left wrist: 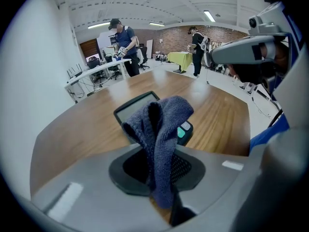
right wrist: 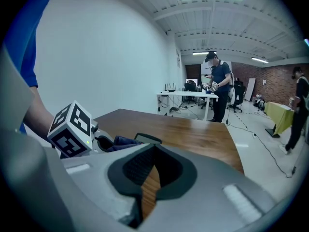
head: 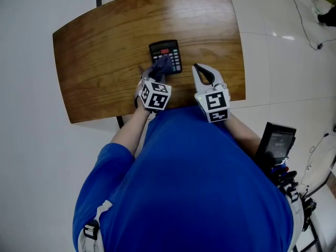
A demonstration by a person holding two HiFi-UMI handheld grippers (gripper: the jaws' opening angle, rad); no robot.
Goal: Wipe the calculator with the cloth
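left claw (left wrist: 161, 170) pinching cloth (left wrist: 166, 122), right claw (right wrist: 150, 178) closed

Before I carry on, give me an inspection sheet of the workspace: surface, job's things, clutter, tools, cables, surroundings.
Surface: wooden table, holding only the job's things.
Job's things: black calculator lying flat near the table's middle; blue cloth bunched over its near left corner, contact not clear.
Clutter: nothing seen.
Tools: left tool shut on the cloth; right tool shut with nothing in it, over the table right of the calculator.
Cables: one cable on the floor beyond the table; none on the table.
Surroundings: open room, people at a far white desk.
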